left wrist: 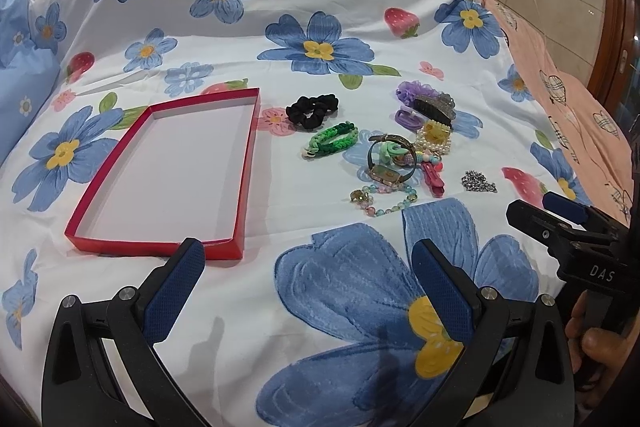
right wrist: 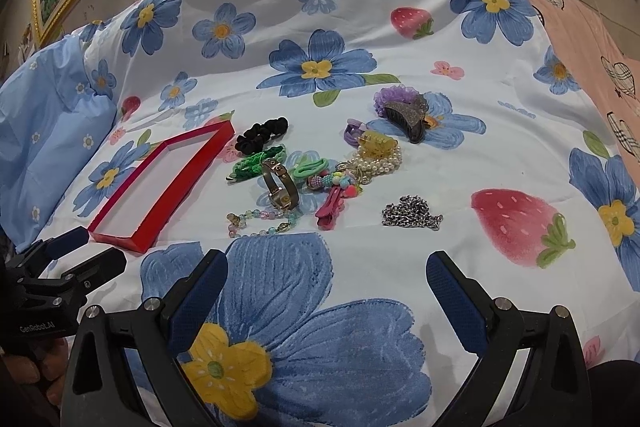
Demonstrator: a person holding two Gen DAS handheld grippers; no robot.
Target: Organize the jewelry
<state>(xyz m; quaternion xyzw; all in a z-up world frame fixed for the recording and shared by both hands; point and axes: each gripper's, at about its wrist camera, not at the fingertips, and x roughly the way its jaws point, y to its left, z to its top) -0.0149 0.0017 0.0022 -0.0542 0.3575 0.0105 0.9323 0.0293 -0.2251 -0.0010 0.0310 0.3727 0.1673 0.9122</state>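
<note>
Jewelry pile (left wrist: 404, 151) beside red tray (left wrist: 240, 187), nothing inside.

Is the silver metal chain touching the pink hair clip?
Apart. The right wrist view shows the silver metal chain lying alone, with bare floral bedsheet between it and the pink hair clip.
</note>
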